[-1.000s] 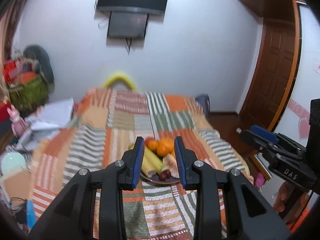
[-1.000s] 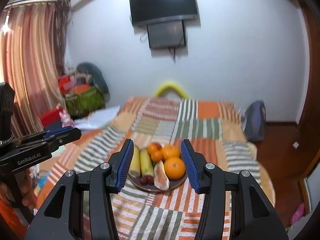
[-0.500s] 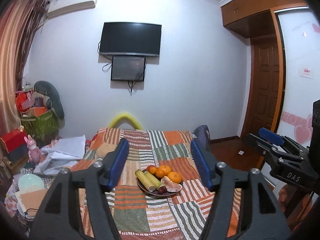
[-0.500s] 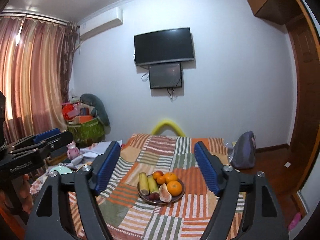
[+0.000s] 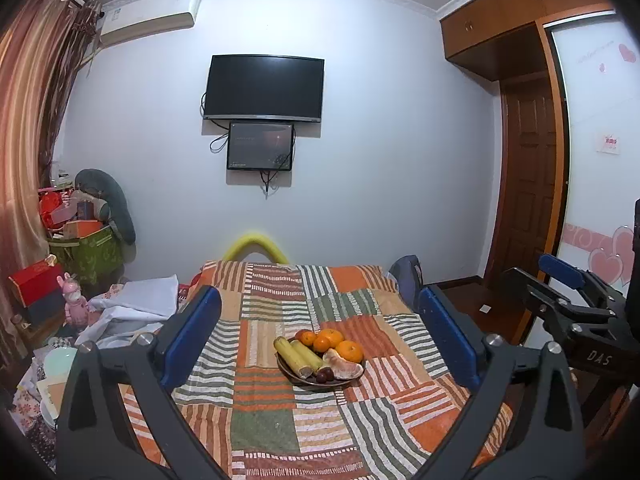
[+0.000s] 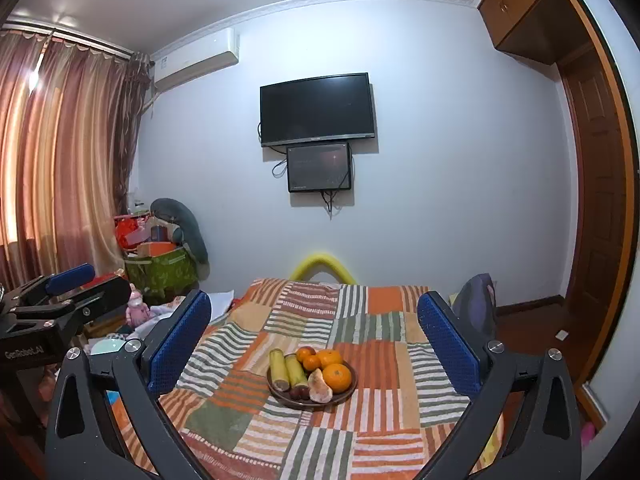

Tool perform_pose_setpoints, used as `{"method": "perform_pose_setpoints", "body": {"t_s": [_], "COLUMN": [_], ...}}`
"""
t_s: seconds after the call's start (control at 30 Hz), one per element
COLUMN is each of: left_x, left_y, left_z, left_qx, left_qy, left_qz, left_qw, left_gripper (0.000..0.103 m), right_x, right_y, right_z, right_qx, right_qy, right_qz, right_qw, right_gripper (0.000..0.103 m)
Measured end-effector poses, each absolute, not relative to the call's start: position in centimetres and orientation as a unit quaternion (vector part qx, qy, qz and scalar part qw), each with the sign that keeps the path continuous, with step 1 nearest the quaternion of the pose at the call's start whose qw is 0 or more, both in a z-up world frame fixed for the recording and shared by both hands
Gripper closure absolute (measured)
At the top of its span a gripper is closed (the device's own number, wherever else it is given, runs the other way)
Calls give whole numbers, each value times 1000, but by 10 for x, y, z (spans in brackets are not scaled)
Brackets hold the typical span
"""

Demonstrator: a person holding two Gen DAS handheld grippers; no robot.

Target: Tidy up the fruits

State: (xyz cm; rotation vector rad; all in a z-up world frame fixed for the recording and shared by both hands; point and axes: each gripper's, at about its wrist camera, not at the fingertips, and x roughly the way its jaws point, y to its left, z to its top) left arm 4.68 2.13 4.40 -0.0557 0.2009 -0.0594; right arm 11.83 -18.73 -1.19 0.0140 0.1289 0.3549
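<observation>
Fruit plate [image 5: 320, 376], left wrist view: set on the patchwork bedspread [image 5: 264, 432], ahead of the fingers and centred in the gap between them, well apart from both pads.
Left gripper [image 5: 320, 340]: jaws spread wide, nothing held.
Long axis: the two yellow-green stalks [image 5: 296, 356] are laid side by side, running away from the fingers and leaning slightly left; oranges [image 5: 340, 344] are grouped at the far right of the plate.
Open room: bare bedspread is seen on every side of the plate; the bed edges lie outside both fingers.
Fruit plate [image 6: 348, 392], right wrist view: again ahead and between the fingers, out of contact.
Right gripper [image 6: 314, 344]: jaws spread wide, empty.
Nearer hand: cannot be told; both are judged about equally far back.
Peeled segment [image 6: 320, 386]: nearest the fingers, beside dark grapes [image 6: 298, 392].
</observation>
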Motion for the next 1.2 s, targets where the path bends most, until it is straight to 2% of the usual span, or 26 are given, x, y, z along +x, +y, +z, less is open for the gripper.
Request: {"method": "perform_pose_setpoints", "body": {"t_s": [1.2], "left_x": [50], "left_y": [25], "left_z": [37], "left_qx": [-36], "left_qy": [104], "left_qz": [-25], "left_qw": [994], "left_gripper": [0], "right_x": [110], "right_y": [-190], "right_z": [-11], "right_qx": [-4], "right_qy": [67], "right_qz": [175], "right_qw": [982], "right_gripper": [0]}}
